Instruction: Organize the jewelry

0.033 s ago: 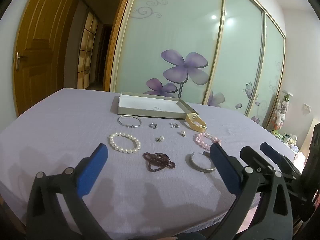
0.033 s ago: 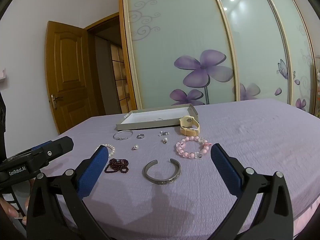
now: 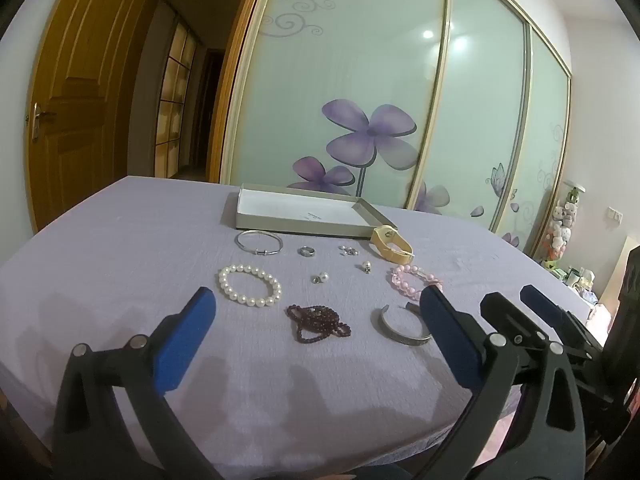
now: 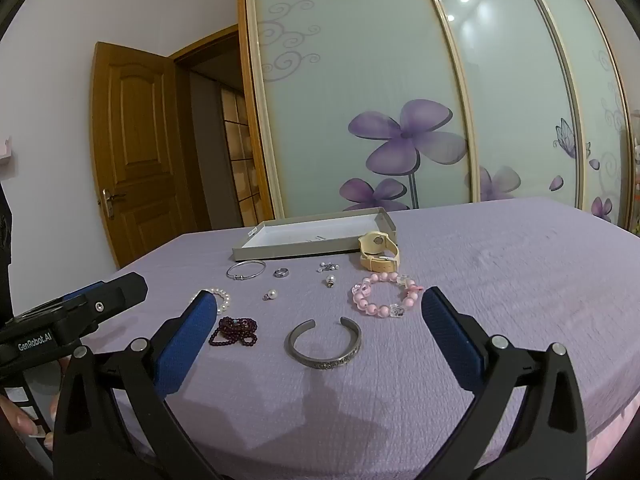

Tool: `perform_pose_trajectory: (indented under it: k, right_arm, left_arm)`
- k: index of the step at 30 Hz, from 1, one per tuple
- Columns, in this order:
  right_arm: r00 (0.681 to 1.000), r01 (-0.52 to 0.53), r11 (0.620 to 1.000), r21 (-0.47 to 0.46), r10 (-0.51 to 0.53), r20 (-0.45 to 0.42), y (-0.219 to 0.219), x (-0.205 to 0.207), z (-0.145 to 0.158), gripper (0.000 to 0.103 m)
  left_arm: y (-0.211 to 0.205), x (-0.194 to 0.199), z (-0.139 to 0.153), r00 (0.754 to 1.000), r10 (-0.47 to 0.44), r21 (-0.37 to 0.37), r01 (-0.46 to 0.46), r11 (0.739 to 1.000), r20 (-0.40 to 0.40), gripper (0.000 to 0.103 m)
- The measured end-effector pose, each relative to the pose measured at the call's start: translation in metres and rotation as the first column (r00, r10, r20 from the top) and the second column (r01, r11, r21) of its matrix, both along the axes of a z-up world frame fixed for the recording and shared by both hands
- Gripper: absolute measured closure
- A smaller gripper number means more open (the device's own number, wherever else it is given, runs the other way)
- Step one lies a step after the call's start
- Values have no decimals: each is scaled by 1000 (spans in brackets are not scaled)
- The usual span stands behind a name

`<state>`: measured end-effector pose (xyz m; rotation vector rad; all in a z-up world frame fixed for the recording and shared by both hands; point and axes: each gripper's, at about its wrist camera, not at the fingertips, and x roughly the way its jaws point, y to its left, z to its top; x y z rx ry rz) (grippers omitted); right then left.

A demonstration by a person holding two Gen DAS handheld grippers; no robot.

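Silver-grey metal, that open engraved cuff bracelet [image 4: 323,346], is the piece sitting closest to us on the lilac bedspread [image 4: 500,280], dead centre in front of our right gripper [image 4: 316,340]. If we take it first, we'd pinch across one curved side rather than the gap, then carry it to the shallow grey cardboard tray with the white floor [image 4: 316,236] at the far edge. The garnet-red bead strand [image 3: 318,322] lies just beside it, with the white pearl bracelet [image 3: 250,284] and pink bead bracelet [image 4: 386,294] further out. Tiny studs past those are probably earrings, too small to tell. Both our right gripper and left gripper [image 3: 316,338] hover with jaws spread wide, holding nothing, touching nothing.
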<state>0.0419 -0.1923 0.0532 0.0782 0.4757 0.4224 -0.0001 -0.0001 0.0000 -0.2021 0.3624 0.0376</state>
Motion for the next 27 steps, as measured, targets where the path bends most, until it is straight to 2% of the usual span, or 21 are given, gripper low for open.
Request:
perform_pose_trajectory:
  k: [27]
  right_arm:
    - [1000,1,1000,0,-1,2,-1,0,1,1]
  left_arm:
    - [5,3,-1,1000,9,-6,-9,1000,-3,2]
